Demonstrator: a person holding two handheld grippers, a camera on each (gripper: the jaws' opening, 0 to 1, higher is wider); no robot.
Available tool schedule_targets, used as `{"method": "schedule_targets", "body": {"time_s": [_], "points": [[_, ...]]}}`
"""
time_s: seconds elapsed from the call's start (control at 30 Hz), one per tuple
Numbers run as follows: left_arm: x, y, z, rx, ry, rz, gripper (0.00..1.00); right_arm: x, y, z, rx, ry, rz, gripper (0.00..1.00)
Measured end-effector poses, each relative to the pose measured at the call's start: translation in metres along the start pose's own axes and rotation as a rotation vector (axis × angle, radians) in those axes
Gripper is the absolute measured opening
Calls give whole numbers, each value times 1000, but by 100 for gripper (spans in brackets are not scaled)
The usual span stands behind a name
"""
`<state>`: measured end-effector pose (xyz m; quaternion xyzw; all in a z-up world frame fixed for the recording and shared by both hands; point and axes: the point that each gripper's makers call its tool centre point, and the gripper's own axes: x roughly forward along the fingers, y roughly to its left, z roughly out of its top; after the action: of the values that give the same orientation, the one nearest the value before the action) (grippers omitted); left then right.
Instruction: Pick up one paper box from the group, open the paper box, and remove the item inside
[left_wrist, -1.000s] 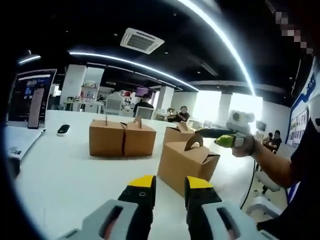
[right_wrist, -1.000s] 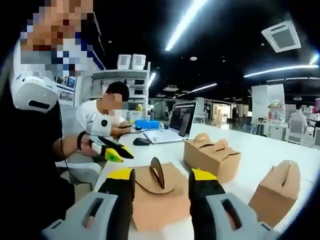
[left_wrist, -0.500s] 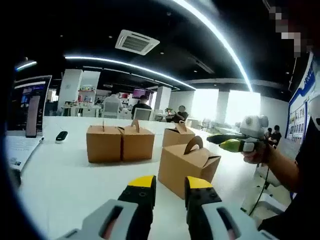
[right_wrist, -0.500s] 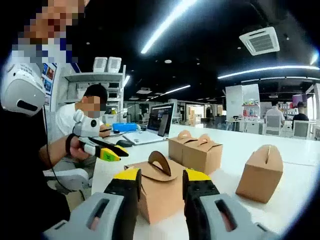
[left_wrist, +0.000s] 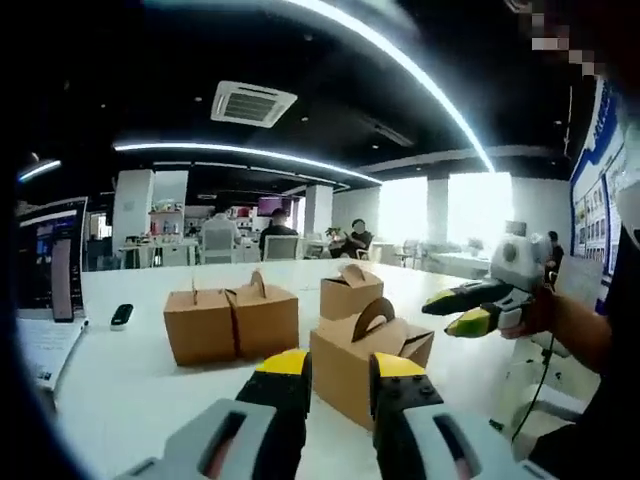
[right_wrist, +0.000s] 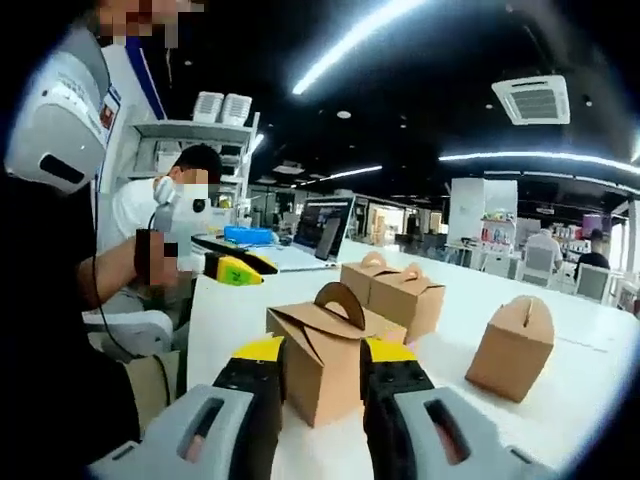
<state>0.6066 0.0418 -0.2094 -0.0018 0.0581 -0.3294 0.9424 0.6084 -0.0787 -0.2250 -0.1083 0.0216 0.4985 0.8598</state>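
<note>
Approaching the group: no paper box picked yet.
Nearest paper box (left_wrist: 368, 358) stands closed on the white table (left_wrist: 130, 370), just ahead of both grippers. Left gripper (left_wrist: 336, 368) and right gripper (right_wrist: 317, 362) appear slightly parted, holding nothing; next, grasp its handle.

Nearest paper box (left_wrist: 368, 360): lower front hidden behind the left gripper (left_wrist: 335, 368) jaws. In the right gripper view, the right gripper (right_wrist: 315, 358) covers that box's base too. Laptop (left_wrist: 45, 290) cut by the edge; its screen unreadable.
</note>
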Motion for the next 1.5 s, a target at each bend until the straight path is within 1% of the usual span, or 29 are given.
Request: {"method": "schedule_targets", "body": {"time_s": [0.07, 0.1, 0.17, 0.2, 0.33, 0.43, 0.53, 0.6, 0.7, 0.73, 0.87, 0.93, 0.97, 1.03, 1.2, 1.27, 1.4, 1.5], "points": [[2, -4, 3, 4, -5, -10, 25, 3, 3, -2, -12, 3, 7, 30], [4, -6, 3, 13, 2, -13, 25, 6, 5, -3, -16, 0, 12, 30], [8, -8, 1, 56, 25, -11, 25, 8, 6, -5, -10, -3, 16, 30], [10, -12, 2, 94, 30, -22, 25, 9, 7, -6, -5, -7, 18, 30], [17, -21, 9, 167, 31, -30, 25, 10, 10, -3, 3, -34, 32, 30], [22, -25, 12, 191, 35, -30, 25, 12, 11, -2, 5, -42, 38, 30], [27, -29, 11, 198, 42, -40, 25, 12, 11, 1, 3, -54, 38, 30], [31, -34, 8, 202, 55, -54, 25, 13, 10, 0, 10, -54, 35, 29], [35, -40, 10, 225, 62, -67, 25, 13, 10, -1, 16, -53, 35, 29], [37, -40, 11, 276, 75, -62, 25, 13, 10, -1, 15, -50, 34, 28], [41, -49, 11, 402, 122, -80, 25, 14, 6, -1, 65, -33, 28, 27], [44, -55, 8, 456, 150, -92, 25, 13, 7, -1, 56, -19, 28, 25], [45, -56, 5, 499, 174, -88, 25, 14, 7, -1, 48, -10, 27, 25], [49, -53, 2, 581, 220, -51, 25, 14, 7, -2, 29, 8, 24, 25], [54, -55, 0, 627, 275, -60, 25, 17, 5, -3, -3, 49, 21, 25], [53, -52, -2, 672, 323, -56, 25, 16, 4, -4, 8, 52, 25, 25], [55, -47, -9, 706, 378, -46, 25, 15, 4, -5, 30, 32, 28, 25], [60, -51, -9, 701, 381, -59, 24, 15, 4, -5, 43, 29, 27, 25]]}}
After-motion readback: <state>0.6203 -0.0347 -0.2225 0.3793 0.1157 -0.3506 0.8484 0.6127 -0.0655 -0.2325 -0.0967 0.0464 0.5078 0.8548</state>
